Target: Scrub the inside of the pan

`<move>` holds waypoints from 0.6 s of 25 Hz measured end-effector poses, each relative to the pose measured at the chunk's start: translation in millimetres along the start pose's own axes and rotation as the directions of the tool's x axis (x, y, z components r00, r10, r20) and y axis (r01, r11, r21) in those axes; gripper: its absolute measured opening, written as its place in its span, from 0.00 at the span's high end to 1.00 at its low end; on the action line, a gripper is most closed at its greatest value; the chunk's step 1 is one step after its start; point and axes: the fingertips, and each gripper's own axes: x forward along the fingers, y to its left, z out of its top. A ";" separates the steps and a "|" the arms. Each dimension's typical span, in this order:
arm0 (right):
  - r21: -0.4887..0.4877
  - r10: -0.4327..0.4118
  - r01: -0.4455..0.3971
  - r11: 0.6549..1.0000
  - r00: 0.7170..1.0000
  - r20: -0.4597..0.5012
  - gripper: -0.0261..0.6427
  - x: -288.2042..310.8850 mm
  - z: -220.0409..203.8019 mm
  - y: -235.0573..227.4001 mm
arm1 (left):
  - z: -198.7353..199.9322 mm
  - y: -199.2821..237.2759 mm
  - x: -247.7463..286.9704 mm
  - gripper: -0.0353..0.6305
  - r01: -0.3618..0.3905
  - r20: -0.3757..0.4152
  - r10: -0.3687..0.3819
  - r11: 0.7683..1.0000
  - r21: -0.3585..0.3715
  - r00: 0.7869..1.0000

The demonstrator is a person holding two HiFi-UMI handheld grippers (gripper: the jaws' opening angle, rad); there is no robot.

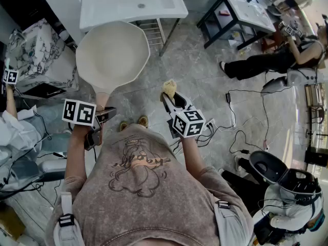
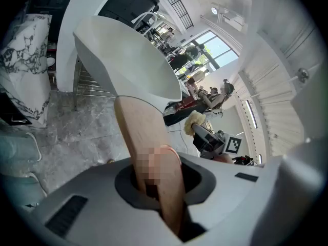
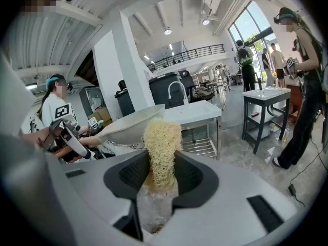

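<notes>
The left gripper [image 1: 101,120] is clamping the pan [image 1: 113,53] by its wooden handle [image 2: 146,137], the pan pointing away toward the sink [image 1: 102,9], its inside seemingly facing up. The right gripper [image 1: 171,99] is pinching a scrubber [image 1: 169,87] in its 2 jaws, near the pan but apart from it.

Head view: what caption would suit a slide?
The left gripper holds a cream pan by its handle; the right gripper holds a yellow scrubber clear of it.
</notes>
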 end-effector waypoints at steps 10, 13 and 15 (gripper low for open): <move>-0.030 0.034 -0.033 0.999 0.999 0.021 0.72 4.6 8.5 -9.9 | 7.3 -4.5 9.7 0.85 -0.001 0.016 0.002 1.000 -0.004 1.000; -0.039 0.049 -0.048 0.998 0.998 0.028 0.72 3.4 8.1 -16.8 | 10.5 -7.1 15.0 0.85 -0.007 0.025 0.007 1.000 0.003 1.000; -0.040 0.054 -0.053 0.998 0.998 0.028 0.72 2.9 7.3 -23.4 | 14.3 -9.0 18.7 0.85 -0.012 0.030 0.011 1.000 0.009 0.999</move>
